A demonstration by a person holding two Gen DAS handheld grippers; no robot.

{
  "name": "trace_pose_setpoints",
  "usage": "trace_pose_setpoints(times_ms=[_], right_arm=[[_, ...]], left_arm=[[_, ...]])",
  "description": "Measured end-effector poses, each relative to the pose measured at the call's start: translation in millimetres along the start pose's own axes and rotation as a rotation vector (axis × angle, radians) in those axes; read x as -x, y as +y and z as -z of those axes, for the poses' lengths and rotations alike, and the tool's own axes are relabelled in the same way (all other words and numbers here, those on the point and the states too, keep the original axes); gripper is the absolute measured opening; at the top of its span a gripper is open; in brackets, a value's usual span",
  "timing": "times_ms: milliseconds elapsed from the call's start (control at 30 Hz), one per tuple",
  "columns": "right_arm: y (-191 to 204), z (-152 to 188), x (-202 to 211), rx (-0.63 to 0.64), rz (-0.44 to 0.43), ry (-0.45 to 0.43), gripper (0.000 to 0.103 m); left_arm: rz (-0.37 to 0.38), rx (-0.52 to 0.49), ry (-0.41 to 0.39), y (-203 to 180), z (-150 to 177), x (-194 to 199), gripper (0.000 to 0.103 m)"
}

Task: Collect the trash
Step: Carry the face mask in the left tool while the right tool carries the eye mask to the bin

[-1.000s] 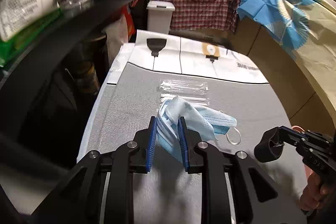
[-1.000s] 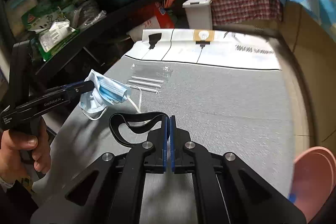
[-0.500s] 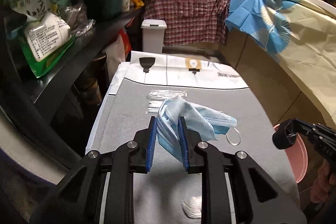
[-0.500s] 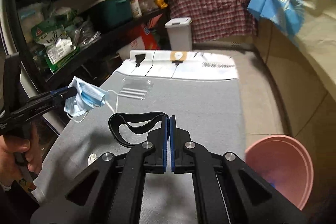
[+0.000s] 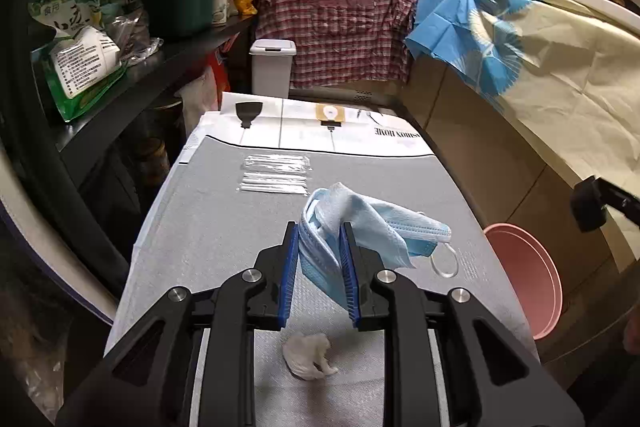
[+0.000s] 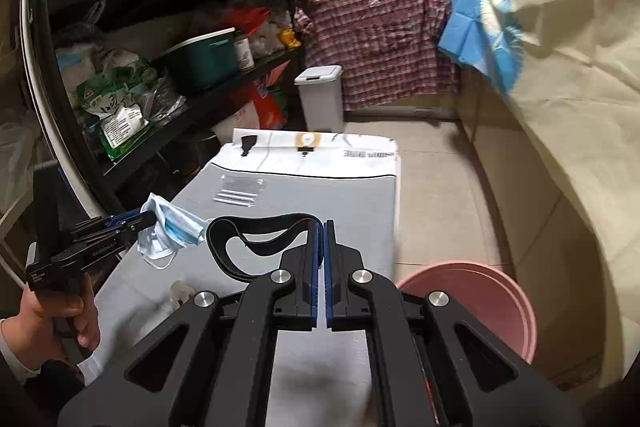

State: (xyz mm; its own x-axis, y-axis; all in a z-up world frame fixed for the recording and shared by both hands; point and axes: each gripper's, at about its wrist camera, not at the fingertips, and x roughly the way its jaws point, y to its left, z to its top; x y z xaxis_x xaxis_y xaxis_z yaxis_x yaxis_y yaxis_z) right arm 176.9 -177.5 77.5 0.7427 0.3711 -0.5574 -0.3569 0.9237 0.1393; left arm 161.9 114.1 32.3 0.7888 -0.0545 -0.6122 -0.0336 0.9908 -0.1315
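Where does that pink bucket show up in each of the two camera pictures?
Left wrist view: the pink bucket sits at the right edge, on the floor beside the grey-covered table.
Right wrist view: the bucket is lower right, just past the right gripper.
Shared landmark: the white lidded bin beyond the table's far end.

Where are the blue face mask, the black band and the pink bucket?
blue face mask (image 5: 372, 223), left wrist view, on its folded cloth.
black band (image 6: 256, 225), right wrist view, on its upper strip.
pink bucket (image 6: 516, 307), right wrist view, on its rim.

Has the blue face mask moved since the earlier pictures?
Yes. The face mask, clamped in the left tool, moved away from the straw packets, toward the camera.
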Motion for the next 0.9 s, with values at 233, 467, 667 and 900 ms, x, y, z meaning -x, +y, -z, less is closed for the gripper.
trace_pose_setpoints(times_ms=[233, 467, 667, 900], right_arm=[[-32.1, 15.5, 21.5, -0.020, 0.072, -0.023, 0.003], [-61.1, 32.4, 23.3, -0.084, 0.145, -0.031, 0.003], [-76.9, 40.6, 31.8, -0.115, 0.189, -0.046, 0.003], [-93.9, 47.4, 37.8, -0.144, 0.233, -0.056, 0.003]], left_arm=[[0.011, -0.018, -0.006, -17.3, 5.4, 4.0, 0.021], [0.031, -0.039, 0.000, -33.4, 7.9, 3.3, 0.021], [0.045, -0.049, 0.010, -42.8, 10.7, -0.1, 0.021], [0.070, -0.061, 0.021, -58.2, 15.0, -1.9, 0.021]])
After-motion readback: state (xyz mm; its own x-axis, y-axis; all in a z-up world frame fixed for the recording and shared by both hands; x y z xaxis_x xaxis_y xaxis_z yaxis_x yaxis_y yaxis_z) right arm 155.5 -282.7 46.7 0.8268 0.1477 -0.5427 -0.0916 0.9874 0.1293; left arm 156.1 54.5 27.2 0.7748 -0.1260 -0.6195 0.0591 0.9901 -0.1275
